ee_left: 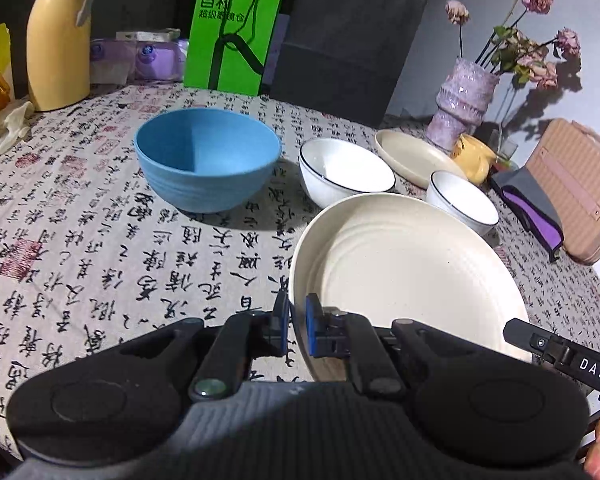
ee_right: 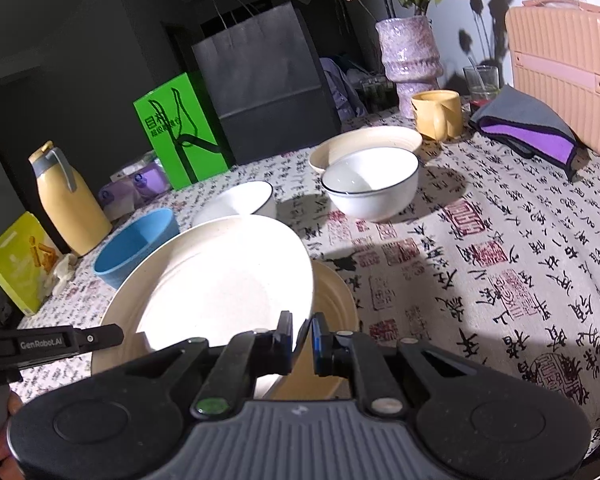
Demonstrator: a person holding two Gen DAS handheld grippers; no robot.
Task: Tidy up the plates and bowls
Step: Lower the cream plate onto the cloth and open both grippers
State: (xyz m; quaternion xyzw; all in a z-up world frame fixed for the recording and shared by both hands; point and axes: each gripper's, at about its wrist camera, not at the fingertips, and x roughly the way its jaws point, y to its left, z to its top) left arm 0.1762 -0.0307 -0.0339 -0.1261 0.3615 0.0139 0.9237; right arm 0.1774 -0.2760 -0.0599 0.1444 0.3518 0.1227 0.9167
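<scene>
Matt cream plate [ee_left: 412, 264], glossy white bowl [ee_left: 346, 170], printed cloth [ee_left: 100, 248]

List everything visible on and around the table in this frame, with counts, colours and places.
held plate: 1, cream, gripped at opposite rims
lower plate: 1, tan, beneath held plate
far plate: 1, cream, by vase
blue bowl: 1, left centre
white bowls: 2, dark-rimmed, centre
vase: 1, purple, dried flowers
mug: 1, yellow
flask: 1, yellow, far left
green bag: 1, back
case: 1, pink, right
left gripper: shut on rim
right gripper: shut on rim
</scene>
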